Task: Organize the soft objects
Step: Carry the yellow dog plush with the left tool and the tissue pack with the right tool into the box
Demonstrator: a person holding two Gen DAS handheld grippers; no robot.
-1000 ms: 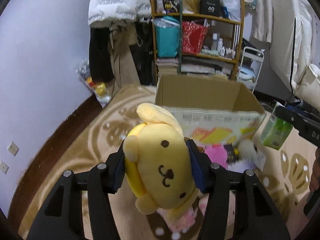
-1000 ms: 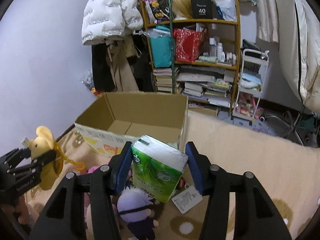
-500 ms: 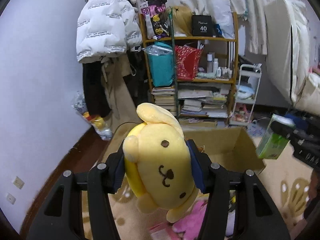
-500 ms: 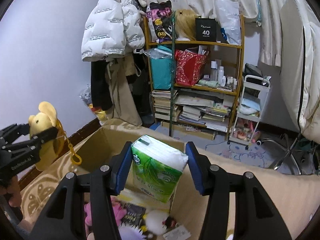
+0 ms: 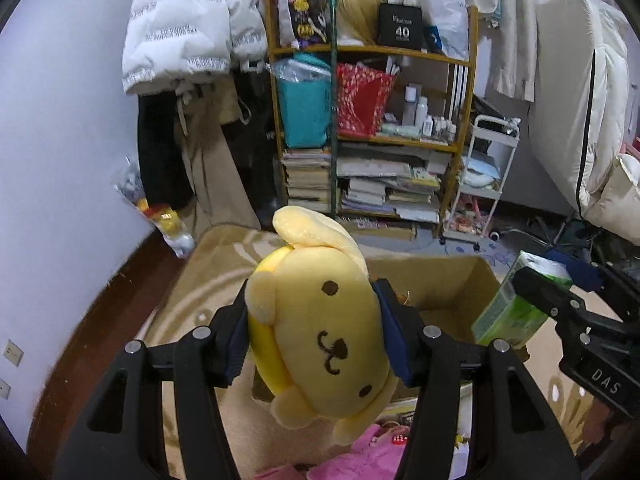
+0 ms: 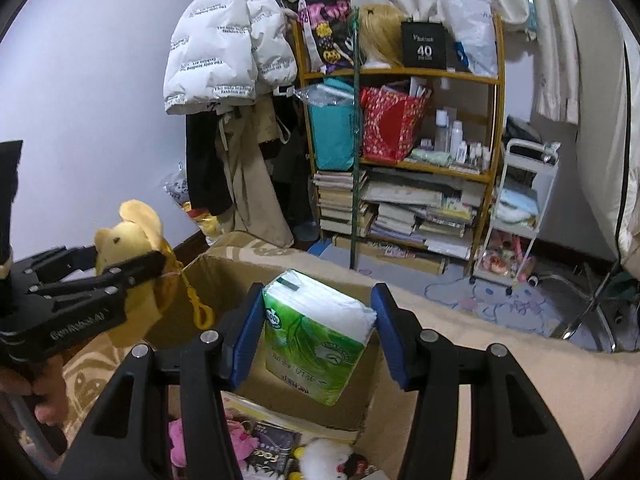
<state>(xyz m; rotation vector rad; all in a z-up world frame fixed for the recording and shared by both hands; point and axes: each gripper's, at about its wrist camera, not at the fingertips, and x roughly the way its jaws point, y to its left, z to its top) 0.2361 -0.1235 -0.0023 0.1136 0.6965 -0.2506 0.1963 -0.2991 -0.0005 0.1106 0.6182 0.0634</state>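
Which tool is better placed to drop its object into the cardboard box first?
Probably the right tool: its green tissue pack appears to hang over the open brown cardboard box. The left tool, gripping the yellow plush dog, seems nearer the box's edge.

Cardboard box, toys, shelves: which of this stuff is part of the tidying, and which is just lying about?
Part of the job:
yellow plush dog in the left tool
green tissue pack in the right tool
cardboard box

Just lying about:
bookshelf
white puffer jacket
white cart
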